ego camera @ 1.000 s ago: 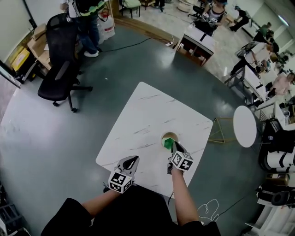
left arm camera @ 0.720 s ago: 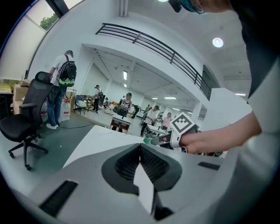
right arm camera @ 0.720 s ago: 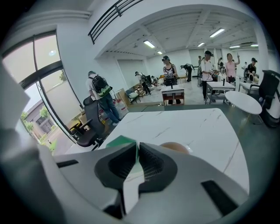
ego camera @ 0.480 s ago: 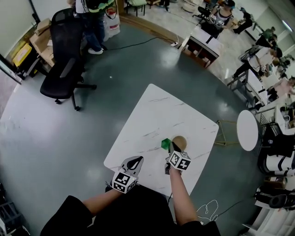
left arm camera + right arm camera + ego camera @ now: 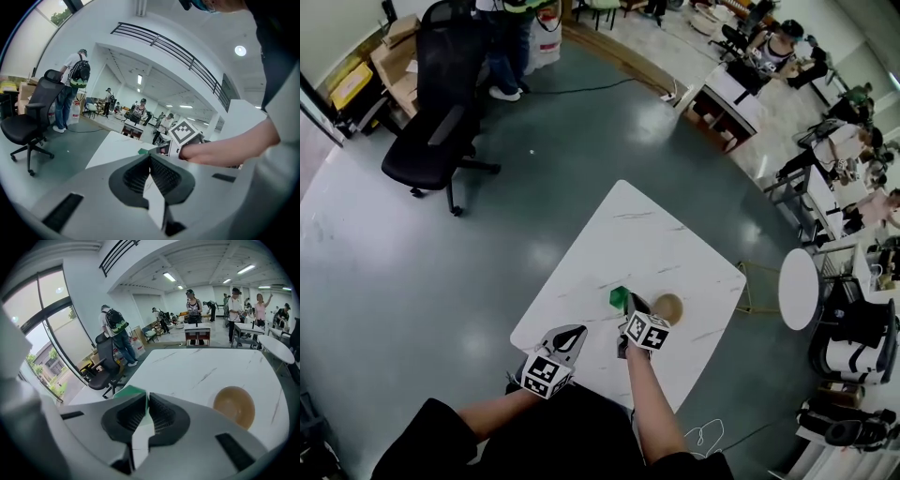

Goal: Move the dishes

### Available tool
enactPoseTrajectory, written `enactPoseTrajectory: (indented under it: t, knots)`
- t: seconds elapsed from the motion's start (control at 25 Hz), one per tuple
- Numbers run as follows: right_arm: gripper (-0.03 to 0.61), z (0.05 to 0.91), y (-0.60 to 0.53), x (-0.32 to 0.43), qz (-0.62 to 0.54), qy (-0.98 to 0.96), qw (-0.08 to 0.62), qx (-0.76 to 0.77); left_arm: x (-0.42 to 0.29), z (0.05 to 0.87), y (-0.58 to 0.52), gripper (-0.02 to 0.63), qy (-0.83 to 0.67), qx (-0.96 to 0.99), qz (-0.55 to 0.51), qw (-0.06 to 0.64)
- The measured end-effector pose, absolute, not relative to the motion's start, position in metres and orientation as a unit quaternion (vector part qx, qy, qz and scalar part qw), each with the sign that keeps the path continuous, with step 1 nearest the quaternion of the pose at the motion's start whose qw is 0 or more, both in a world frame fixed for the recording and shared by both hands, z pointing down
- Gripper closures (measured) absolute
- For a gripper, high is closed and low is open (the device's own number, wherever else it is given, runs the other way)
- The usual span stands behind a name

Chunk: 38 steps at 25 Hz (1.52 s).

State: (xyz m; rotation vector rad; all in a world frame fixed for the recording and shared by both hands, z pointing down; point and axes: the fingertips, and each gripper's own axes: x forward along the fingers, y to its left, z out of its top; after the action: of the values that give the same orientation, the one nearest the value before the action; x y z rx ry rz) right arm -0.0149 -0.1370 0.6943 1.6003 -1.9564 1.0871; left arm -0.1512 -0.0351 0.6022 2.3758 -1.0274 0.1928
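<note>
Right gripper view: fingers of my right gripper (image 5: 146, 398) pinched the green plastic dish (image 5: 127, 391) beside the round brown bowl (image 5: 234, 405) on the white marble counter (image 5: 197, 366); my left gripper (image 5: 150, 158) was closed, empty. I judged a level, slow carry safest.

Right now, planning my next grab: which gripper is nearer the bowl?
Right. The right gripper is just left of the bowl; the left gripper is much farther left.

Bowl (image 5: 667, 307) on table (image 5: 619, 234), just right of dish (image 5: 620, 298) in right gripper (image 5: 630, 306); left gripper (image 5: 571, 332) at table's near edge.
</note>
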Motion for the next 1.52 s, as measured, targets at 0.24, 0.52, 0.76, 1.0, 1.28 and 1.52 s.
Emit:
enactPoseTrajectory:
  t: [0.24,0.52,0.76,1.0,1.28,1.52]
  knots:
    - [0.543,0.719,-0.144,-0.03,0.401,-0.696,0.214,0.557,-0.164,0.608,-0.052,0.597,-0.399,0.874,0.057,0.272]
    - [0.543,0.738,-0.144,-0.042,0.41,-0.687,0.229,0.555,-0.194,0.615,-0.057,0.597,-0.422,0.863,0.066,0.269]
    - [0.543,0.745,-0.139,-0.048,0.413,-0.681,0.236,0.556,-0.196,0.612,-0.057,0.597,-0.42,0.864,0.067,0.269]
    - [0.541,0.736,-0.14,-0.055,0.385,-0.693,0.249,0.556,-0.206,0.615,-0.056,0.597,-0.427,0.858,0.064,0.277]
    - [0.541,0.698,-0.134,-0.029,0.374,-0.69,0.205,0.585,-0.198,0.621,-0.062,0.597,-0.418,0.863,0.073,0.274]
    - [0.543,0.678,-0.109,0.025,0.377,-0.67,0.163,0.618,-0.171,0.618,-0.065,0.597,-0.402,0.875,0.081,0.258]
